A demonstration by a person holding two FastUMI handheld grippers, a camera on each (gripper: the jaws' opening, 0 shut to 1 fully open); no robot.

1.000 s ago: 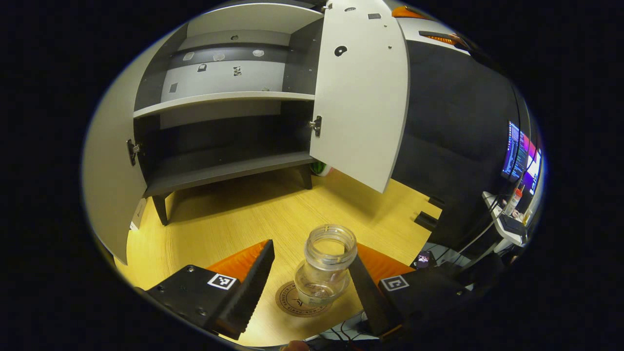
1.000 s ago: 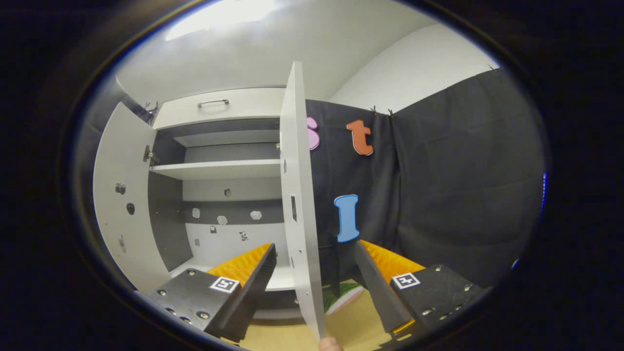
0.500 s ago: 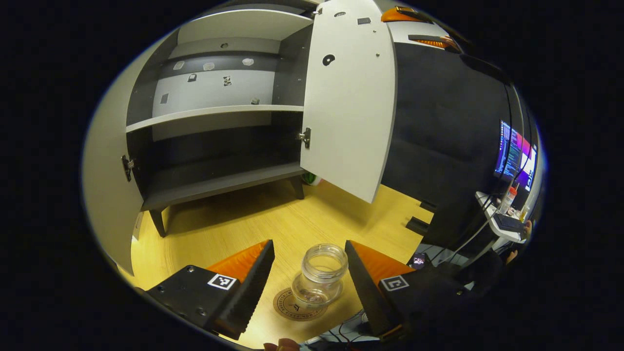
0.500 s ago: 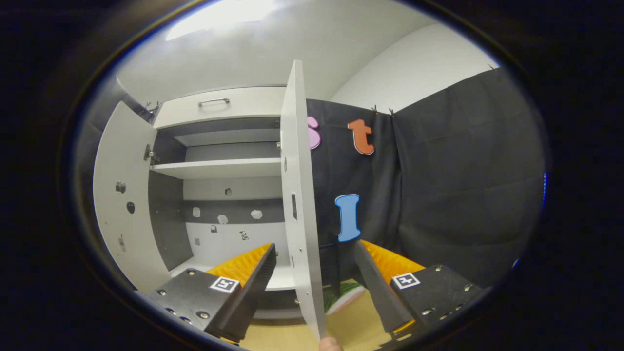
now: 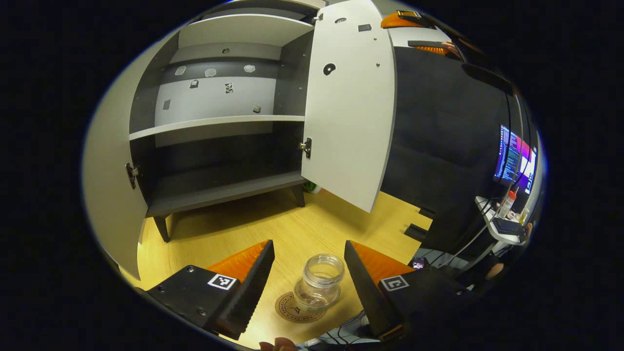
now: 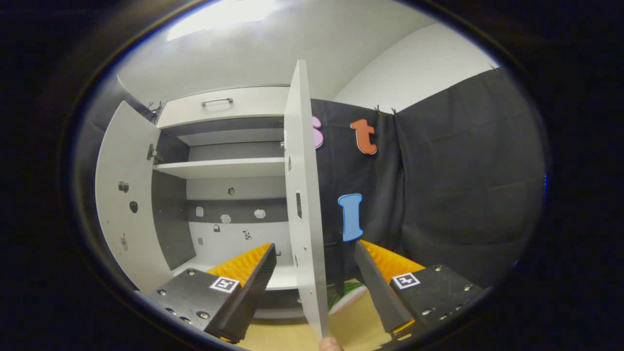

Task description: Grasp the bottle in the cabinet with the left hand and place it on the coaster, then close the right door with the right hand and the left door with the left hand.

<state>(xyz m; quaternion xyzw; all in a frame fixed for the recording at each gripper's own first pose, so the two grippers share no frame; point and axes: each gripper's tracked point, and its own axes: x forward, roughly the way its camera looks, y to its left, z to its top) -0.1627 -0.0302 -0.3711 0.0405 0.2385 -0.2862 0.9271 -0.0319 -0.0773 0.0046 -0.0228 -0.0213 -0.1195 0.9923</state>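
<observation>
Yellow wood-grain counter (image 5: pixel 229 229) is seen across the lower half of the left gripper view, with the open cabinet (image 5: pixel 219 126) standing on it toward 11 o'clock. Both shelves are bare, the left door (image 5: pixel 109 195) is swung out at 9 o'clock and the right door (image 5: pixel 348 112) hangs open at 1 o'clock. The left tongs (image 5: pixel 308 273) are spread wide at 6 o'clock. Between their fingers, touched by neither, the clear lidless bottle (image 5: pixel 319 282) is seen upright on the round coaster (image 5: pixel 292 309). A lit monitor (image 5: pixel 514 156) is glimpsed at 3 o'clock.

Pale ceiling and black cloth wall are shown in the right gripper view, with the cabinet (image 6: pixel 229 195) at 9 o'clock. The right door (image 6: pixel 304 204) is seen edge-on through the centre, its lower edge lying between the fingers of the right tongs (image 6: pixel 314 278). These tongs are spread apart and nothing is pinched. The left door (image 6: pixel 126 195) is seen open at 9 o'clock.
</observation>
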